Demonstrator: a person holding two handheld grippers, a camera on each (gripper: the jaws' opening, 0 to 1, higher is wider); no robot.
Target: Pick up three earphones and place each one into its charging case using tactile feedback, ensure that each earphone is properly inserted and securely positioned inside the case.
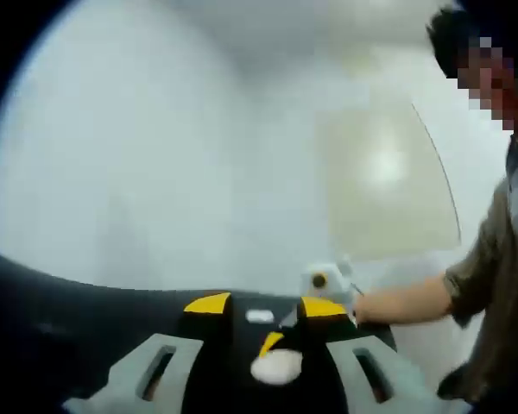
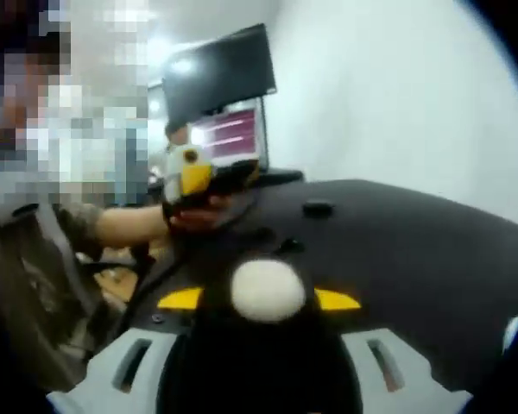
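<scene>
My left gripper (image 1: 266, 306) hangs low over the black table (image 1: 86, 310), its yellow-tipped jaws apart. A small white piece (image 1: 259, 316) lies on the table between the tips. A blurred white oval thing (image 1: 276, 366) sits lower in the gap; what it is I cannot tell. In the right gripper view, my right gripper (image 2: 259, 300) also stands open, with a round white thing (image 2: 268, 290) between its yellow tips and touching neither. Two small dark items (image 2: 318, 208) (image 2: 289, 246) rest on the table ahead. Each gripper shows in the other's view (image 1: 319, 280) (image 2: 190, 177), held in a hand.
A person's forearm (image 1: 406, 304) reaches in from the right of the left gripper view. Beyond the table stand a dark monitor (image 2: 224, 73) and a lit pink screen (image 2: 229, 134). A pale wall (image 1: 155, 155) rises behind the table edge. The table curves off to the right (image 2: 432, 276).
</scene>
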